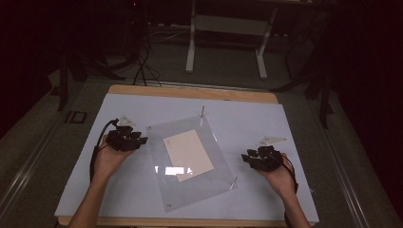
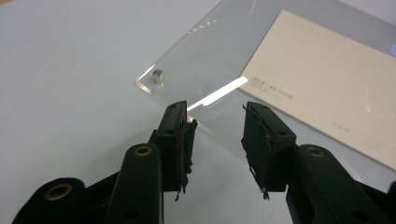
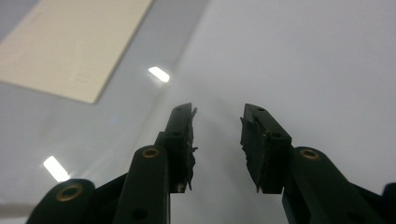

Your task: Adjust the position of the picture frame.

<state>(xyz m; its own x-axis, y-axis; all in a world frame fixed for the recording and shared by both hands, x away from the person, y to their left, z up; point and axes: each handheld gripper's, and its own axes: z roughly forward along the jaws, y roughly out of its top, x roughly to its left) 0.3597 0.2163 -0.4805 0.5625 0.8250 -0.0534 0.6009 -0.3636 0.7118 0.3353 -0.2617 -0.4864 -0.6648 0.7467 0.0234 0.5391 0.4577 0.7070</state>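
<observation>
- The left gripper (image 1: 138, 141) is resting at the left edge of a clear acrylic sheet (image 1: 157, 137), jaws apart and holding nothing.
- Its own view is showing a small metal screw (image 2: 159, 77) at the sheet's corner.
- A cream paper card (image 1: 188, 151) is lying under the flat, glossy sheet, mid-table.
- The right gripper (image 1: 247, 157) is hovering just right of the sheet, jaws apart.

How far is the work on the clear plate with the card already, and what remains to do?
Done so far: the cream card lies flat at the clear acrylic plate, with small screws standing at its corners. In hand: nothing yet. The left gripper is open at the plate's edge near one corner screw, and the right gripper is open beside the opposite edge. Left, probably: gripping the plate or the screws.
</observation>
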